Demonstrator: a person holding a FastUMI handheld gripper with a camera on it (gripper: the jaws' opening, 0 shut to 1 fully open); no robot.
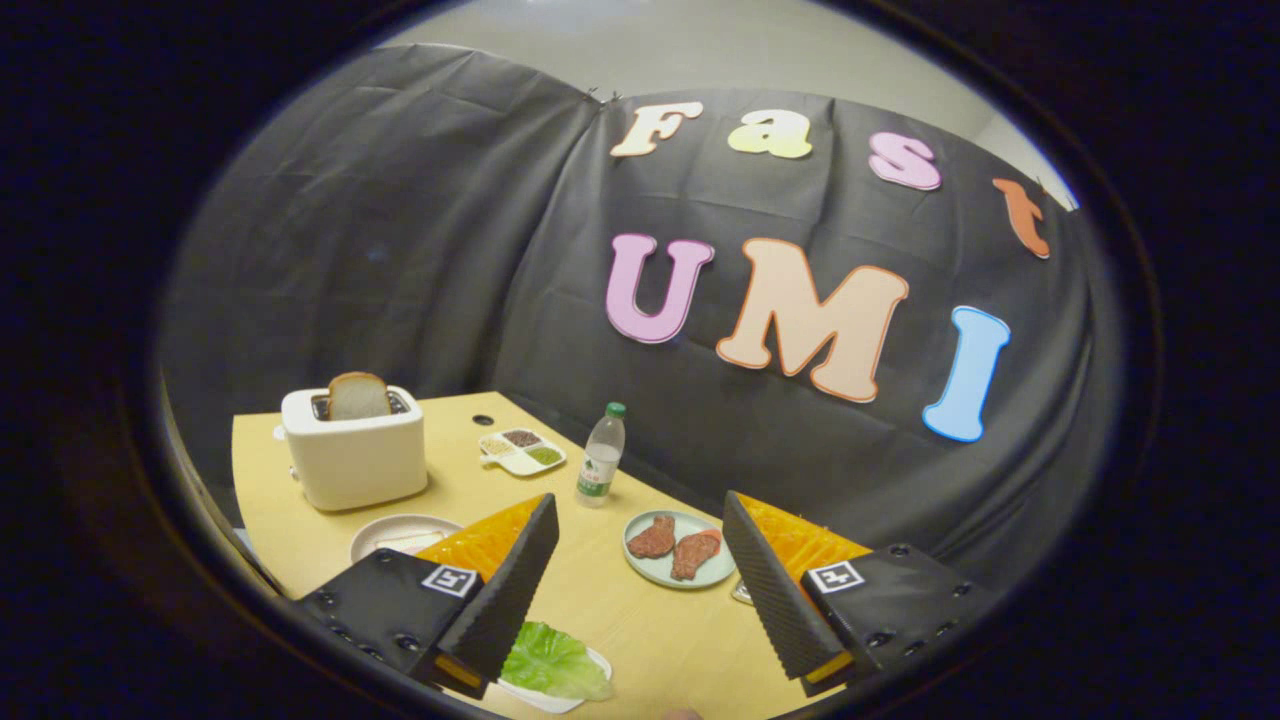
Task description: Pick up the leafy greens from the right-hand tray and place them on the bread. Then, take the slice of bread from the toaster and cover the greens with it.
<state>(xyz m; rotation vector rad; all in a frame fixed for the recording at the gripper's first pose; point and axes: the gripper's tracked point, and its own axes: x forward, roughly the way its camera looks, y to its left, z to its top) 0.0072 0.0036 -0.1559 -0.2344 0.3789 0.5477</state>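
So the gripper [640,590] is hanging above the wooden table [620,610] with its fingers spread wide, pinching nothing. Low in the frame, the leafy greens [555,660] are sitting on a white tray [545,698], tucked right by the left fingertip. Lower left, a white plate [385,535] is holding a slice of bread [410,542], half hidden behind that finger. Upper left of the table, the toaster [352,452] is showing another slice [357,396] poking out. Mid-frame, a pale green plate [680,575] is carrying two meat pieces [675,545]. A water bottle [600,455] and a divided dish [522,450] are standing further back. Bare tabletop is lying between the fingers.
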